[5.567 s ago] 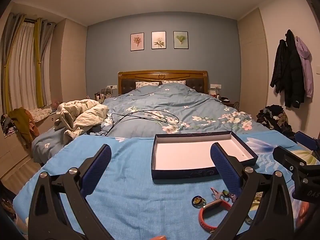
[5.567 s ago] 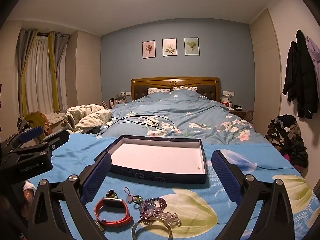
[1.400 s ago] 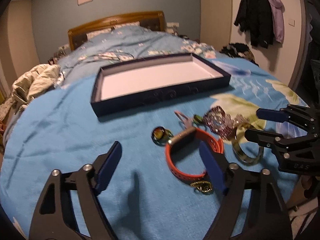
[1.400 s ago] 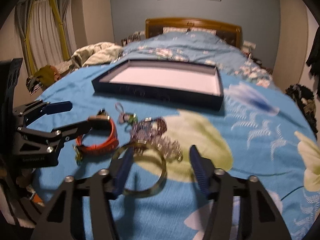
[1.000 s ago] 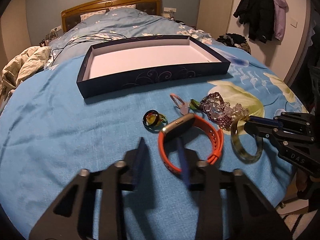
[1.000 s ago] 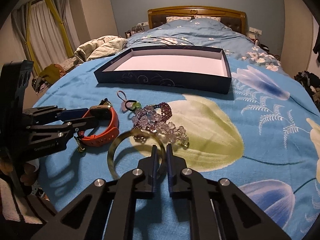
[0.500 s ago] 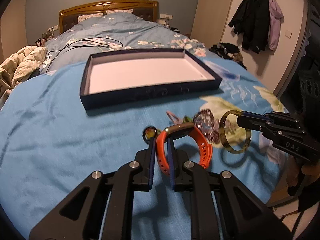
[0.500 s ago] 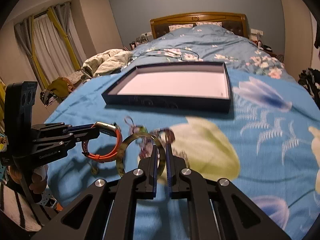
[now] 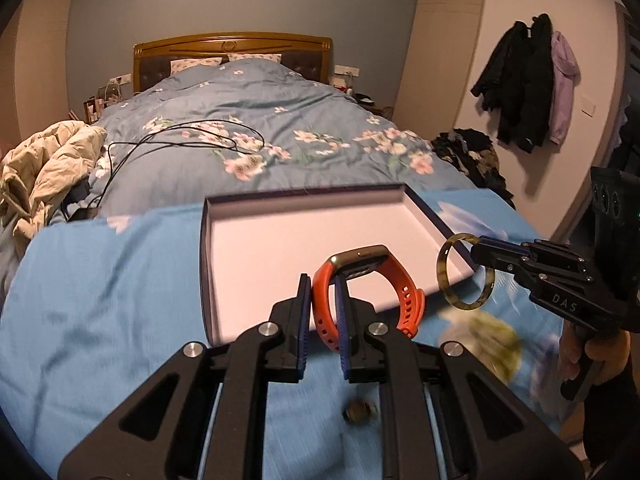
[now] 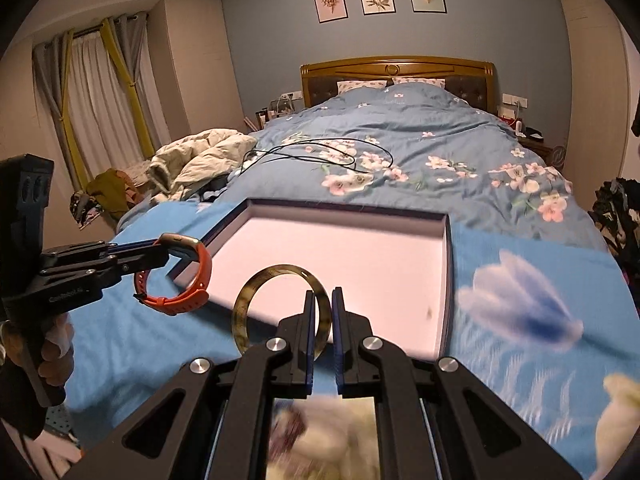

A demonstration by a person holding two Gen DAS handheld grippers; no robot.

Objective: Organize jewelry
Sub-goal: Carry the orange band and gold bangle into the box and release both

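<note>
2 pieces of jewelry are in the air at once, both over the near end of the shallow dark-walled box (image 9: 205, 264) that lies open on the bed (image 9: 100, 300). An orange watch band (image 9: 362, 292) is pinched through its strap by the left tool (image 9: 323, 312), jaws narrowed onto it, its face at the top of the loop. To its right a mottled bangle (image 10: 280, 312) stands on edge, its rim clamped in the right tool (image 10: 323, 320), whose jaws are likewise drawn close around it. In the right wrist view the band hangs just off the box's near left corner and the bangle in front of the near wall, about midway along it.

I judge this to be the carrying step, with the placing still to come. The box's pale floor shows nothing in it yet except a small dark speck I cannot identify. Next, each tool likely needs to go forward over the wall, lower toward the floor, and part its jaws with the 2 pieces kept apart.

Below the left tool a small ring-like piece (image 9: 360, 408) remains on the blue cover; blurred shapes nearby cannot be made out.
</note>
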